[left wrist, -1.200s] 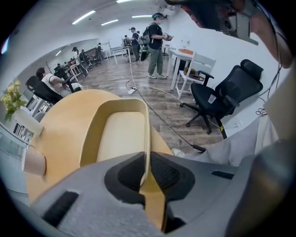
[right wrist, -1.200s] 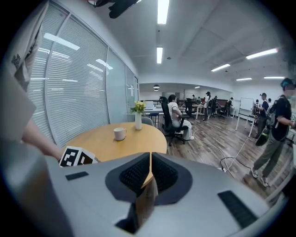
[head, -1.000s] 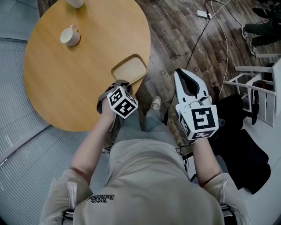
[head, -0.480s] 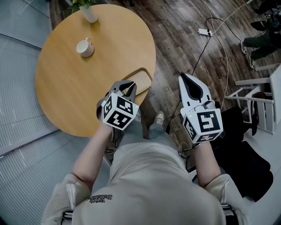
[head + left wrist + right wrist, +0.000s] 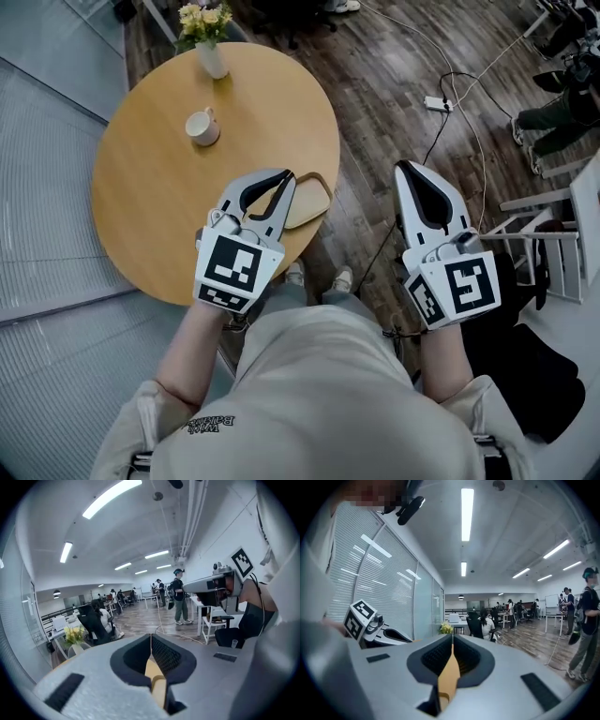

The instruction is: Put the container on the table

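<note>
Left hand-held gripper point(image 5: 288, 175) raised off container point(image 5: 315, 199), jaws together, right hand-held gripper point(image 5: 405, 166) also closed

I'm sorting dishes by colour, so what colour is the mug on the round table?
Off-white. The mug shows best in the head view.

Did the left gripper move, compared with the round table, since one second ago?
Yes. The left gripper went forward from the table's near edge to over its top, beside the tray.
</note>
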Action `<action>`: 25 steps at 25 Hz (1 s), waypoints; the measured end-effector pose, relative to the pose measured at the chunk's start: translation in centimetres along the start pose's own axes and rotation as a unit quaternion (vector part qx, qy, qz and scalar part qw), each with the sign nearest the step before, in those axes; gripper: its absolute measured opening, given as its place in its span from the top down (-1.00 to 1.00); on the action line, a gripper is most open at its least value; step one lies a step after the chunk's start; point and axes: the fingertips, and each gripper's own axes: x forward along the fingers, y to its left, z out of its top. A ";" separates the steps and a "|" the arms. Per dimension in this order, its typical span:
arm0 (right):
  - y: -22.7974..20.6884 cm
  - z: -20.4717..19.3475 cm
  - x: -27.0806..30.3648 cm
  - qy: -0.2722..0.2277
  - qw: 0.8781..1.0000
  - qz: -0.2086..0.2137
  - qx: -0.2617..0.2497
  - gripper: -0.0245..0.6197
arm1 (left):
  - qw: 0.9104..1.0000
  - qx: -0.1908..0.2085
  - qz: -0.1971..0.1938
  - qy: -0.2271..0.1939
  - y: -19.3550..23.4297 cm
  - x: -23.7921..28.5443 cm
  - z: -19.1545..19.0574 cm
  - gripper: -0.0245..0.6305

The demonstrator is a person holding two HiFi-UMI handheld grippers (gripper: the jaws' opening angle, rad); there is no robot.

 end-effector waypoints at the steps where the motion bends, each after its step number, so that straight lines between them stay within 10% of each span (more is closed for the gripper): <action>1: 0.2 0.7 -0.2 -0.007 1.000 0.001 -0.004 0.82 | 1.000 0.005 0.007 -0.017 0.3 -0.6 1.1 0.85; 14: 0.3 5.1 -2.4 -0.062 0.998 -0.009 -0.021 0.82 | 0.986 0.009 0.062 -0.156 2.1 -6.6 10.5 0.85; 25: 2.1 4.6 -3.6 -0.081 0.996 0.016 -0.018 0.82 | 0.987 0.002 0.066 -0.149 1.5 -7.7 9.1 0.85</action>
